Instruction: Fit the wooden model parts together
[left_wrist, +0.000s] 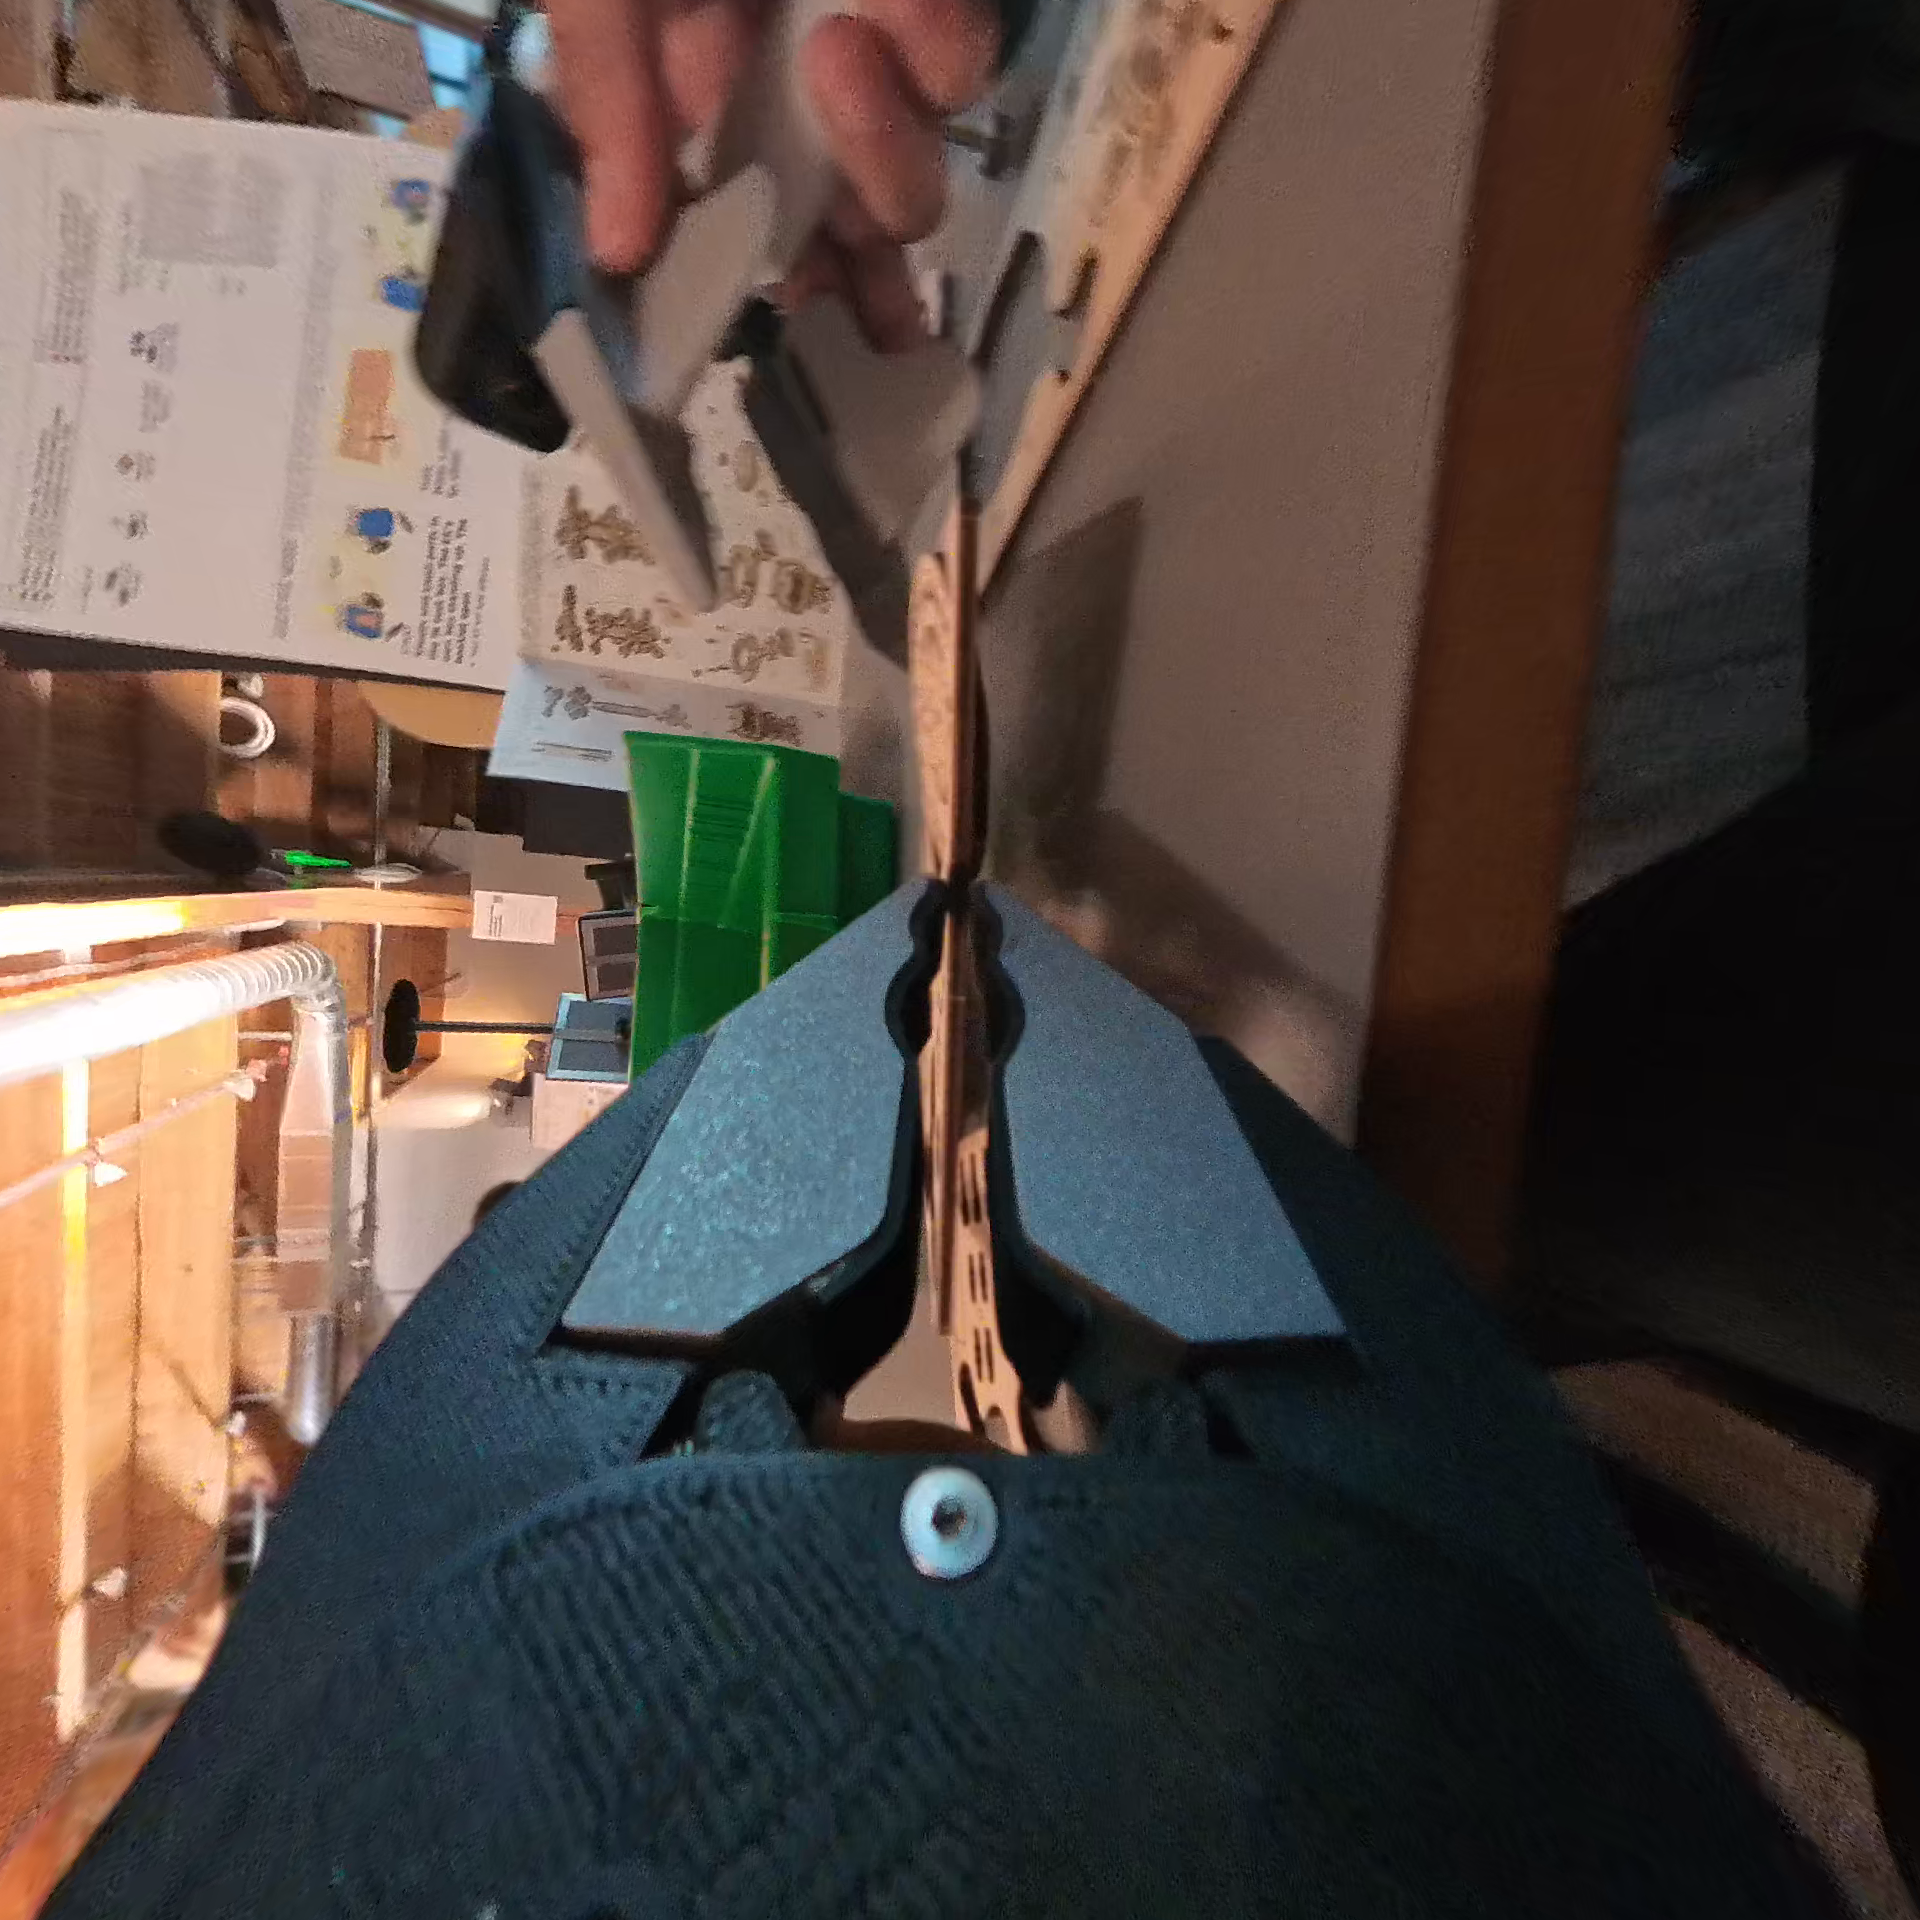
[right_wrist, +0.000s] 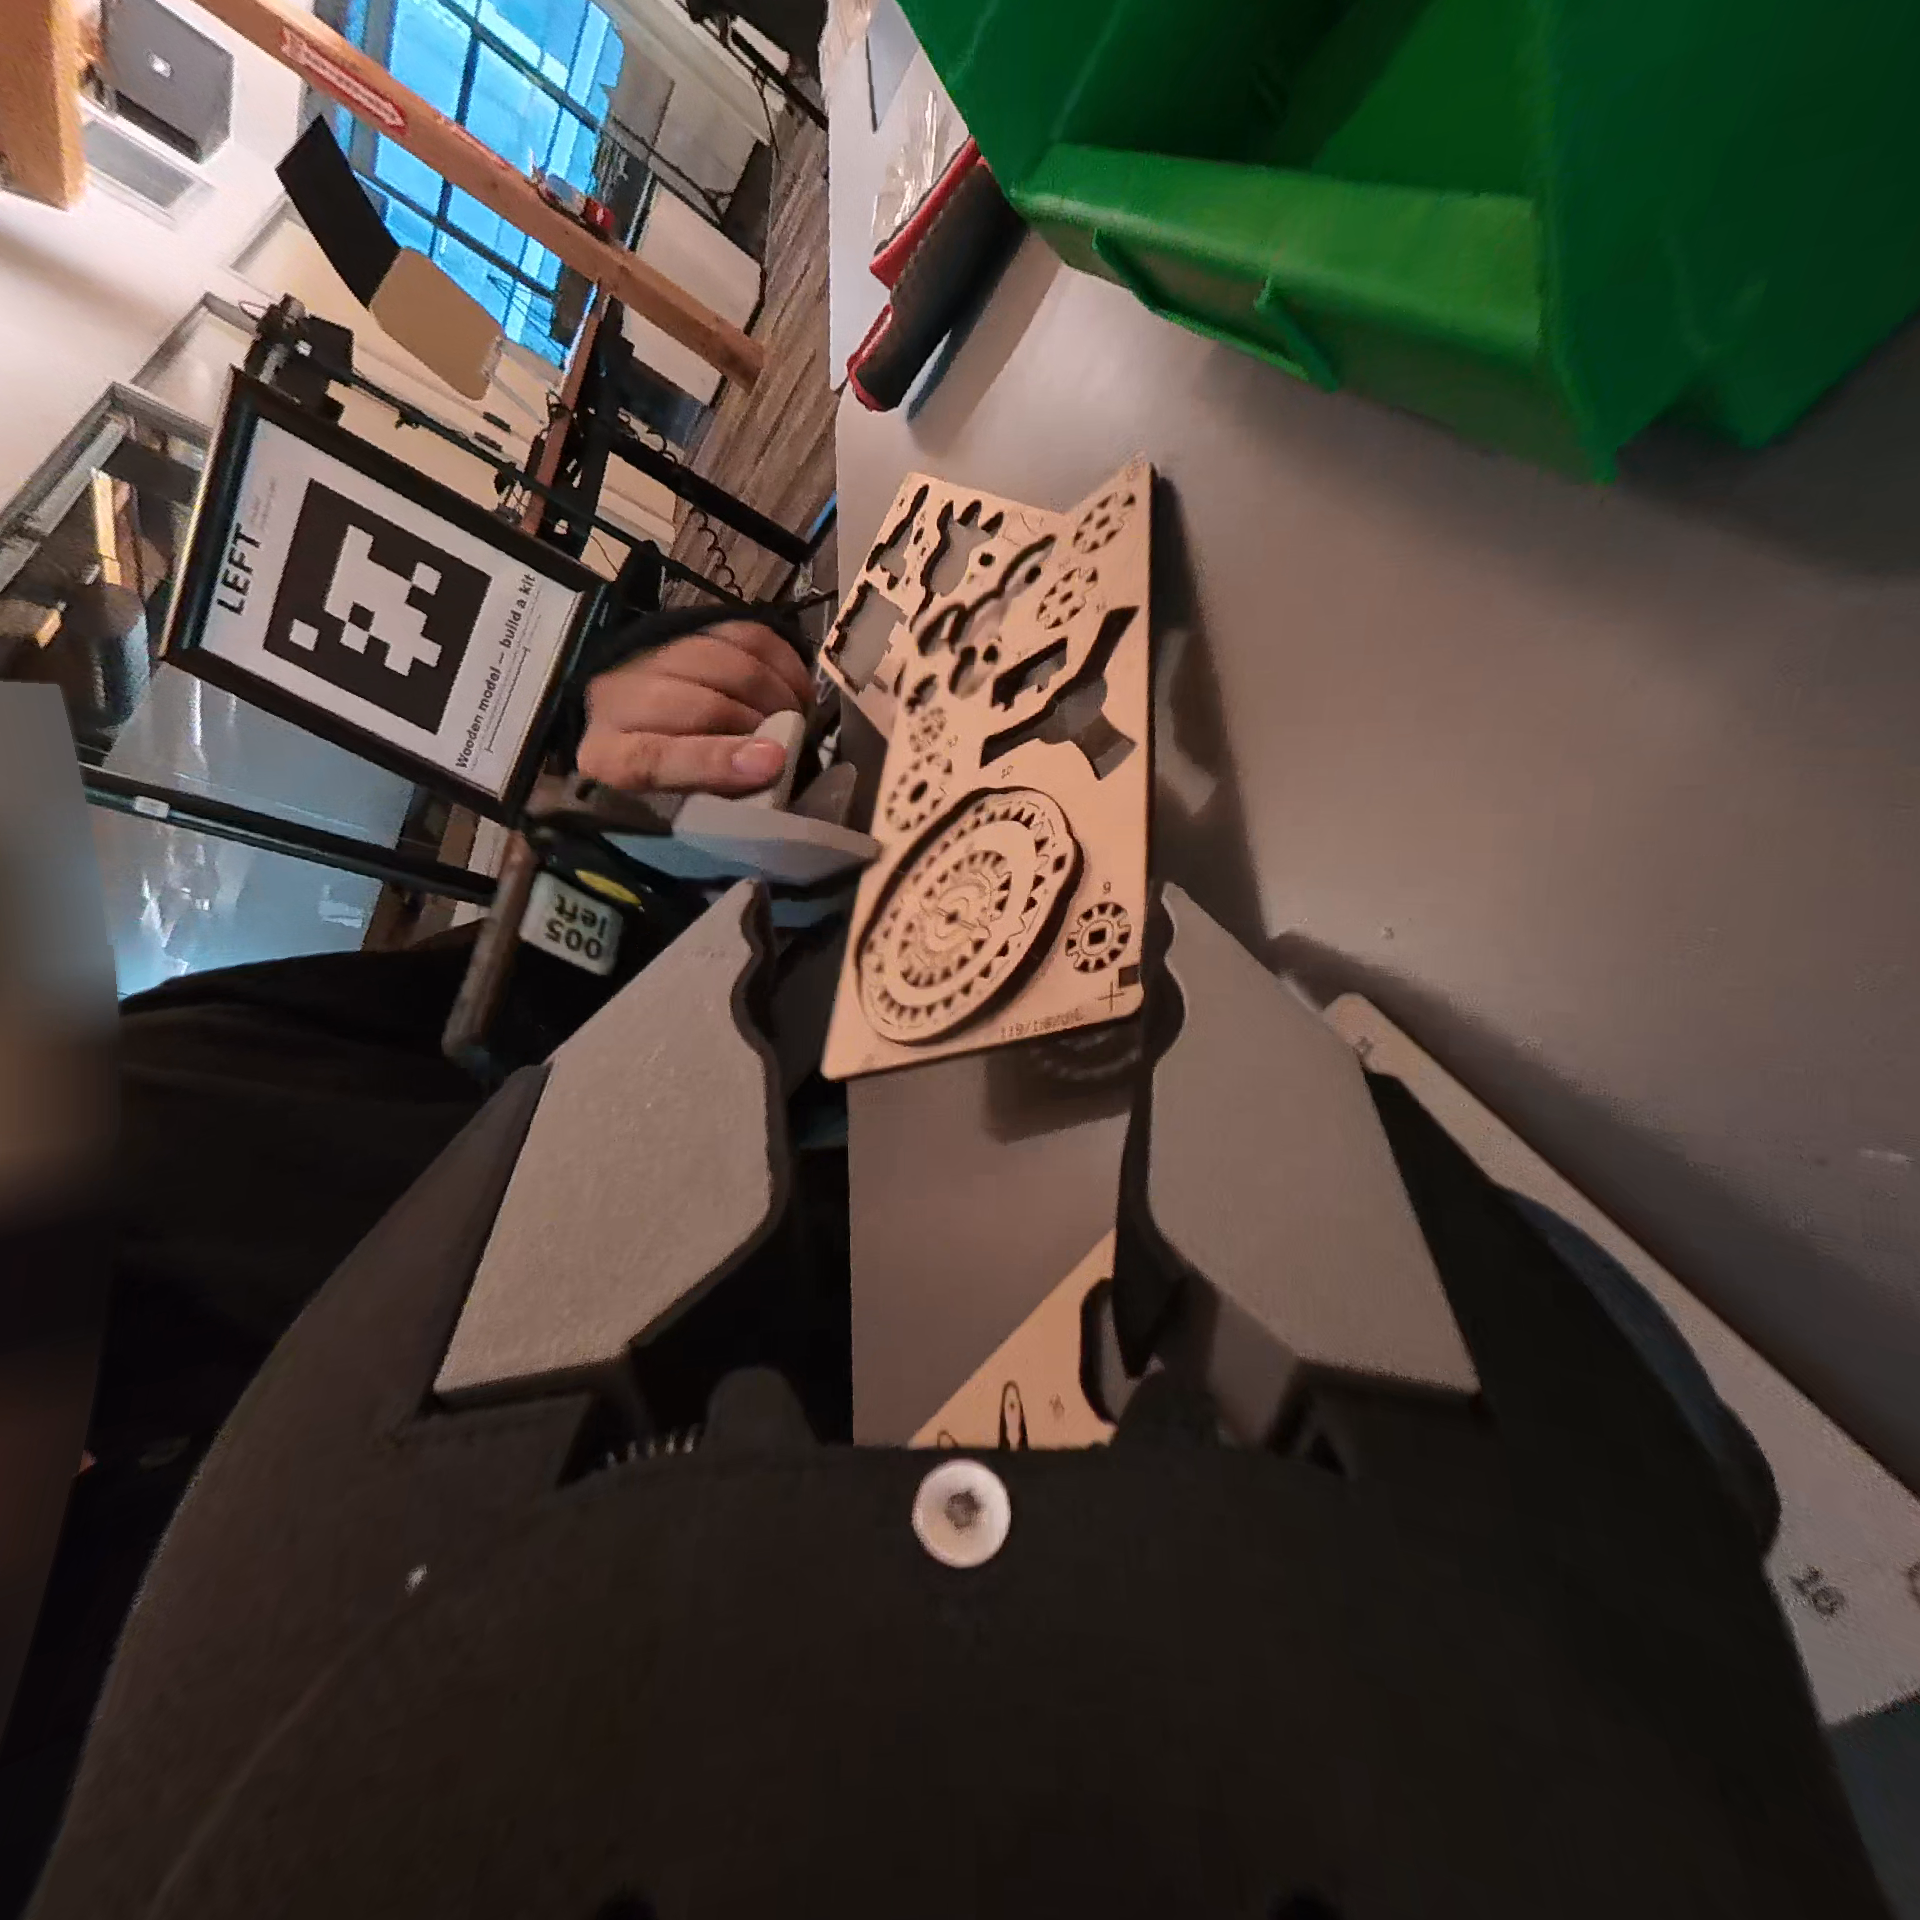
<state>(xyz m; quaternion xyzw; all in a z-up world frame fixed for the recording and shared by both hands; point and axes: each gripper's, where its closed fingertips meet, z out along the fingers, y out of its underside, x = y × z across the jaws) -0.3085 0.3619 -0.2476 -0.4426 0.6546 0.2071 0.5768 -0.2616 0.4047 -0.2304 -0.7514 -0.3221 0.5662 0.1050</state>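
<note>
In the left wrist view, the left hand-held gripper (left_wrist: 954, 904) sits closed tight on the thin edge of a wooden parts sheet (left_wrist: 951, 727), which runs edge-on from the fingertips toward twelve o'clock, standing upright on or just above the grey worktop (left_wrist: 1247, 520); which, I cannot tell. In the right wrist view the right hand-held gripper (right_wrist: 961, 935) is spread wide and holds nothing, its fingers straddling the near end of the same sheet (right_wrist: 997, 748), where a large round gear piece (right_wrist: 966, 925) sits slightly proud of the board, at about twelve o'clock from the gripper. The step looks like freeing or seating that round piece. To do it well, I would hold the left grip firm and low near the gear so the thin ply does not flex, and bring the right fingers squarely onto the disc rather than the fragile frame. Farther off, at one o'clock, stands a green bin (right_wrist: 1455, 208); instruction sheets (left_wrist: 260, 395) lie at ten o'clock in the left view.
</note>
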